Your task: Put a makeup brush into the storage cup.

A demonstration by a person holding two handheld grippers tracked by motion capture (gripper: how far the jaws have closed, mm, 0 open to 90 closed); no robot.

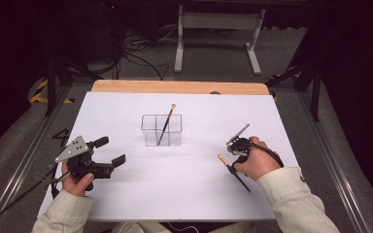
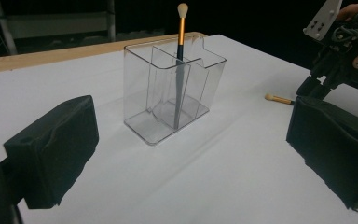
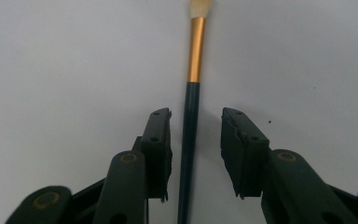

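The jaws of the right gripper (image 3: 196, 140) stand narrow, one on each side of a brush handle, and a gap shows between the handle and the right pad, so they do not yet clamp it. That lying brush (image 3: 189, 116) rests flat on the white bench (image 1: 126, 111), at its near right side, its pale tip pointing left and far.

There are two brushes in all, both dark-handled with a gold ferrule and a pale tip. The second brush (image 1: 165, 125) stands tilted, tip up, in the clear organizer (image 1: 161, 130) near the middle of the bench. There is one organizer, divided into compartments; the brush leans in a middle section, and I cannot tell which one exactly.

The right hand (image 1: 255, 160) holds its gripper pointed down at the bench, over the lying brush. The left gripper (image 1: 111, 151) is well apart on the near left, held about level and aimed toward the organizer, its jaws wide with nothing between them; the left hand (image 1: 77, 179) grips it from below.
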